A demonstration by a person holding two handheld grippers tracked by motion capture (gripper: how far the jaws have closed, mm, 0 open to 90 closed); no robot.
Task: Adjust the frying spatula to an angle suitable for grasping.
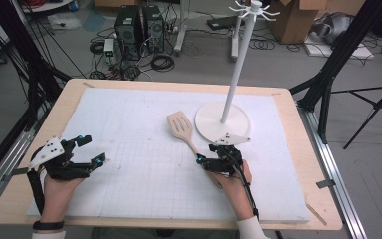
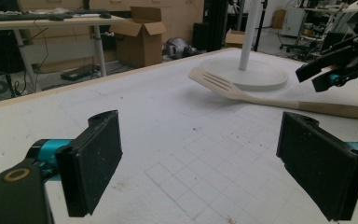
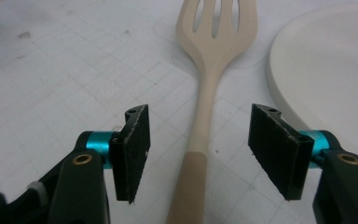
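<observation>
R gripper (image 3: pixel 198 154) sat low over the mat w/ its jaws spread either side of the wooden spatula (image 3: pixel 205 112), handle running up between the pads. Neither pad touched the wood yet, gaps on both sides. Judging by that straddle, the hand was lined up for a pinch on the handle just above its darker end section. In the high view the R gripper (image 1: pixel 205 153) was at the handle's near end, hand behind it coming in from the bottom edge.

L gripper (image 1: pixel 95 149) rested at the near left of the table, jaws wide apart, nothing between them, well apart from the spatula; prob just parked out of the way.

Spatula (image 1: pixel 181 128) lay flat on the mat near centre, slotted head pointing away from the person, just beside the round base of the white stand (image 1: pixel 222 123). From the L gripper view the head looked propped slightly vs the base rim, but can't tell if it touched. The stand's pole rose to a ring of hooks at the top (image 1: pixel 253 8), so prob a hanging job.

Surface: white gridded mat (image 1: pixel 144 174) on a light wood table (image 1: pixel 323 199). Beyond: grey floor, computer towers (image 1: pixel 139 25) w/ cable tangle, cardboard boxes (image 1: pixel 298 20), black tripod legs at both sides.
</observation>
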